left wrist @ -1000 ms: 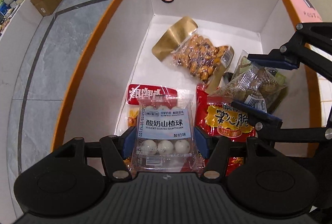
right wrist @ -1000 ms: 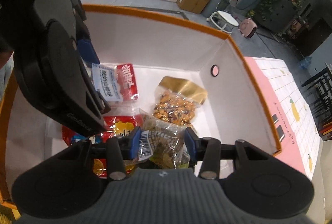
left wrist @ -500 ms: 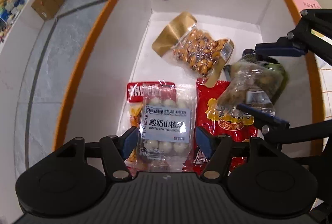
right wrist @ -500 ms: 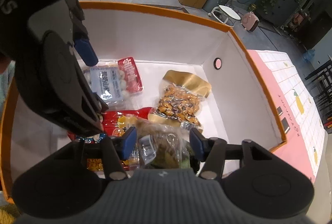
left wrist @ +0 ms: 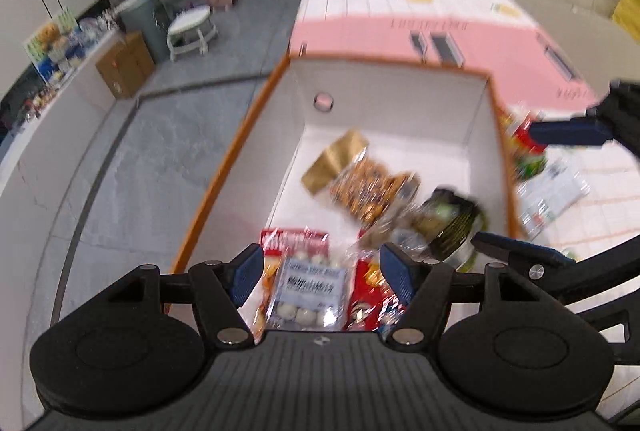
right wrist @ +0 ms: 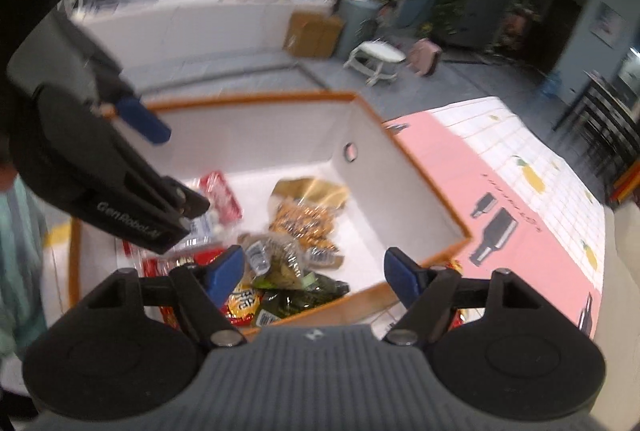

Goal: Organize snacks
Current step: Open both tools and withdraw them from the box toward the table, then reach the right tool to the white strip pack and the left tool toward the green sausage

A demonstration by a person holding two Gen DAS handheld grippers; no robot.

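1. Left gripper (left wrist: 320, 273): held above the near end of the box (left wrist: 476, 119), pointing steeply down into it. Its jaws have just been opening and stand released – nothing is pressed between the blue pads (left wrist: 248, 273). The hawthorn-ball pack (left wrist: 308, 291) lies on the box floor below the gap.
2. Right gripper (right wrist: 314, 273): held above the box's near wall, angled down toward the interior. Its jaws have just been opening and are wide apart and released; the clear cookie bag (right wrist: 276, 259) lies loose in the box beneath them.
3. Both views are motion-blurred; fine contact detail cannot be confirmed.
4. Edges: the box has white inner walls and an orange rim (right wrist: 424, 171). A round hole (left wrist: 323, 101) marks its far wall.
5. Open room: the far half of the box floor is bare white. The left wall side is also bare.
6. Contents: all packs cluster toward the near end and the right wall.
7. Orientation:
   - hawthorn-ball pack – flat, label up, long axis running from near wall toward far wall, over a red packet (left wrist: 294, 237);
   - gold-topped nut bag (left wrist: 360, 179) – flat at mid-floor, long axis diagonal, gold end toward the far-left corner;
   - red-yellow bag (right wrist: 240, 305) – partly under the cookie bag.
8. Outside the box, further packets (left wrist: 554, 191) lie on the tablecloth (left wrist: 400, 31) beside the right wall.
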